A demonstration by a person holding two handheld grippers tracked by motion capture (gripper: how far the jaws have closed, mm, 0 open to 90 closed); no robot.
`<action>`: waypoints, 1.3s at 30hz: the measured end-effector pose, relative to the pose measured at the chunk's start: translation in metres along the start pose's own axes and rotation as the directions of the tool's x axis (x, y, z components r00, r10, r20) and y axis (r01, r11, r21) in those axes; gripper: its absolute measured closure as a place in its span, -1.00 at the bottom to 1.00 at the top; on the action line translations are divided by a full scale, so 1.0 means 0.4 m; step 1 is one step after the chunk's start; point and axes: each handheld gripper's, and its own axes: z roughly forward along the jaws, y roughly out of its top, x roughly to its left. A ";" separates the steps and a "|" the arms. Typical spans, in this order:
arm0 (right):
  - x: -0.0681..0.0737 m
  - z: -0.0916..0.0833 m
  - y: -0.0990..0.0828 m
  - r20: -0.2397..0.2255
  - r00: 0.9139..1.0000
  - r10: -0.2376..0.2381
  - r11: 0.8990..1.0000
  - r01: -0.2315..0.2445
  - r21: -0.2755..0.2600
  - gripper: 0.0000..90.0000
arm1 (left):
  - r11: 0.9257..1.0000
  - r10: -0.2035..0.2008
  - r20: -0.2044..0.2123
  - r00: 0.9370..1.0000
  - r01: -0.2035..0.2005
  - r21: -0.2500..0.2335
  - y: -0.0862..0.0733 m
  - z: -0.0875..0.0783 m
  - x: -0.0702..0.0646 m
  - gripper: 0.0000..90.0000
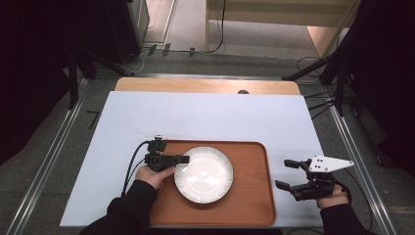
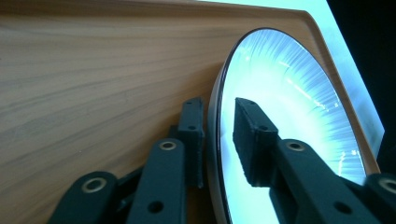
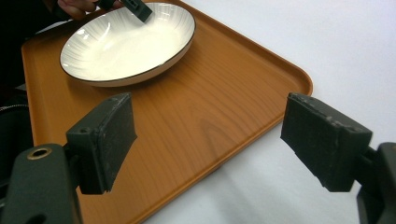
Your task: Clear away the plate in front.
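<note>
Right gripper (image 3: 208,144): nearest my lens; I see its two jaws spread wide with nothing between them. It hangs off the tray's right edge, over the white table top (image 1: 205,115).
Tray (image 3: 201,116): largest thing in reach, wood-grained with a raised lip. One rounded corner lies ahead of my right jaws, between them in the right gripper view. I judge it stiff and flat, and the lip is the only place to grip it.
Plate (image 1: 204,174): white, ribbed, shallow, with a thin dark rim; it rests on the left half of the tray. It looks glazed, so I expect it hard, slick, fairly heavy for its size and breakable if dropped or knocked on the lip.
Left gripper (image 2: 218,137): its jaws straddle the plate's near rim, one pad under the outside, next to the tray, the other over the glossy inside. A thin gap shows beside the rim, so I cannot tell whether they are clamped or only closing in.
Hold: I judge the rim the only purchase, since the bowl is too wide for the jaws. A pinch at one edge leaves the far side hanging, so I expect it to tip or slide out unless the grip is deep and firm.
Spare hand: my right jaws could steady the opposite rim.
</note>
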 end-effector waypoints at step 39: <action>0.000 0.000 -0.001 0.000 1.000 0.008 1.000 -0.008 0.006 -0.59 | 0.943 0.332 -0.098 0.938 -0.327 0.066 0.020 -0.102 -0.044 -0.43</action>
